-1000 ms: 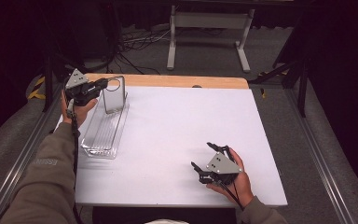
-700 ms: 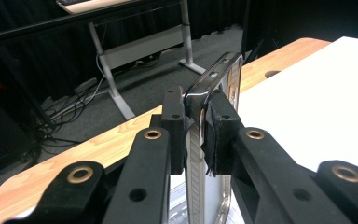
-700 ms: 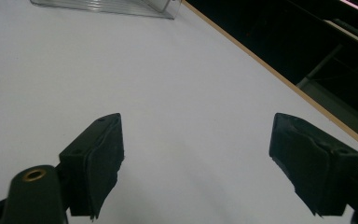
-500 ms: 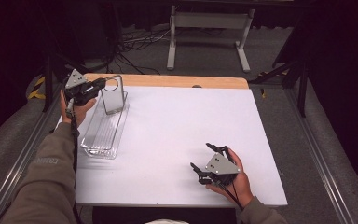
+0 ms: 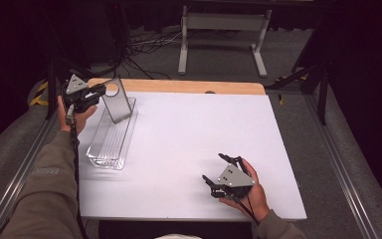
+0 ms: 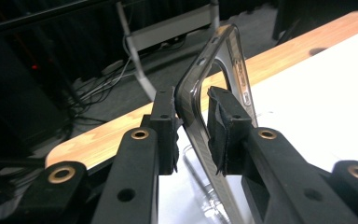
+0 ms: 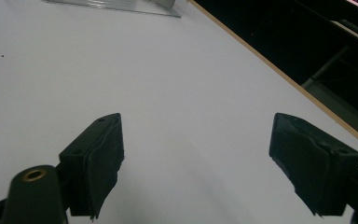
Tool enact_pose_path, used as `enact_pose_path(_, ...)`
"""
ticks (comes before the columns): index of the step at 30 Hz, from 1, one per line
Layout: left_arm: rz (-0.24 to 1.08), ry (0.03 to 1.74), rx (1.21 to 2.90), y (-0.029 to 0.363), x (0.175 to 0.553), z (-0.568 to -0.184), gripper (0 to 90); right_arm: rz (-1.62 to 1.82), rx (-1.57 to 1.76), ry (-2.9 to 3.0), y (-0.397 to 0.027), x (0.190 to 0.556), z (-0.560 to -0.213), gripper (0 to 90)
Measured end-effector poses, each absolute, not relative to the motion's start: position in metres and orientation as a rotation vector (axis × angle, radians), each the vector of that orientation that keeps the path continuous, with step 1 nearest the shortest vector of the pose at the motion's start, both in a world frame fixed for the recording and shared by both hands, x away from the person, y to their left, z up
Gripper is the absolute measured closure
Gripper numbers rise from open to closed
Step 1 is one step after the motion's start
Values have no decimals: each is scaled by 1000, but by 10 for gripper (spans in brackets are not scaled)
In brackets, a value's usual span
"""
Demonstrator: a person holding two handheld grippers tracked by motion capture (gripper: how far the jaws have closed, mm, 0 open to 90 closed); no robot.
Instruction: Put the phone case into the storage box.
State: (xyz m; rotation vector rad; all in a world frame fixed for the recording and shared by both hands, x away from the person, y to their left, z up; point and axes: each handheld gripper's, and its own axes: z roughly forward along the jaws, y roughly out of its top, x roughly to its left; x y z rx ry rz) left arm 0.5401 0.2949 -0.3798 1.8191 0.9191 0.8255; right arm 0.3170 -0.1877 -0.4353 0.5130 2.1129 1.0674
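A translucent smoky phone case point(image 5: 118, 103) stands on edge in the far end of a clear plastic tray point(image 5: 105, 149), leaning to the right. My left gripper point(image 5: 103, 89) is at its top left corner. In the left gripper view the case point(image 6: 193, 79) rises between the two pads. The jaws have just been opening: the case rests against the left pad point(image 6: 165, 126) with a slim gap at the other, so the grip looks slack. My right gripper point(image 5: 213, 167) lies in a hand at the table's front right, jaws wide open point(image 7: 196, 154) over bare white surface.
The white tabletop point(image 5: 194, 124) has a wooden strip point(image 5: 179, 86) along its far edge. The tray's corner point(image 7: 121, 4) is at the top of the right gripper view. Beyond the table are a metal stand point(image 5: 219, 30) and cables on the floor.
The left gripper and the case have shifted very slightly to the left at the tray's far end. The right hand has kept still.
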Motion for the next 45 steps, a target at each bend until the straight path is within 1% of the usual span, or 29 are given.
enact_pose_path(4, 839, 922, 1831, 294, 541, -380, 713, 1066, 510, 2115, -187, 317, -435, 188)
enact_pose_path(7, 858, 931, 1836, 292, 541, -380, 681, 1066, 510, 2116, -187, 317, -435, 188)
enact_pose_path(9, 868, 933, 1844, 291, 541, -379, 688, 1065, 509, 2118, -187, 317, -435, 188)
enact_pose_path(11, 870, 939, 1842, 290, 541, -379, 640, 1064, 508, 2121, -187, 316, -435, 188)
enact_pose_path(20, 876, 952, 1840, 290, 539, -377, 613, 1057, 504, 2122, -187, 316, -435, 188)
enact_pose_path(25, 892, 935, 1834, 291, 537, -373, 647, 1061, 500, 2115, -187, 315, -434, 188)
enact_pose_path(27, 913, 924, 1816, 291, 536, -371, 710, 1059, 498, 2116, -187, 315, -434, 189)
enact_pose_path(28, 900, 912, 1812, 292, 537, -369, 760, 1058, 497, 2116, -187, 315, -434, 188)
enact_pose_path(29, 892, 910, 1813, 291, 538, -368, 772, 1058, 497, 2116, -187, 315, -434, 189)
enact_pose_path(33, 894, 883, 1829, 286, 543, -363, 777, 1057, 498, 2122, -187, 315, -434, 189)
enact_pose_path(35, 861, 852, 1818, 283, 545, -360, 779, 1055, 494, 2122, -187, 315, -434, 189)
enact_pose_path(37, 865, 835, 1817, 280, 545, -359, 783, 1057, 496, 2122, -188, 315, -434, 189)
enact_pose_path(39, 847, 766, 1824, 273, 546, -356, 784, 1056, 494, 2123, -188, 315, -434, 188)
enact_pose_path(42, 813, 719, 1818, 270, 548, -355, 786, 1056, 494, 2123, -188, 316, -434, 189)
enact_pose_path(44, 817, 701, 1815, 267, 550, -352, 787, 1053, 497, 2127, -188, 316, -435, 189)
enact_pose_path(45, 792, 688, 1799, 267, 552, -352, 788, 1051, 495, 2128, -187, 316, -435, 189)
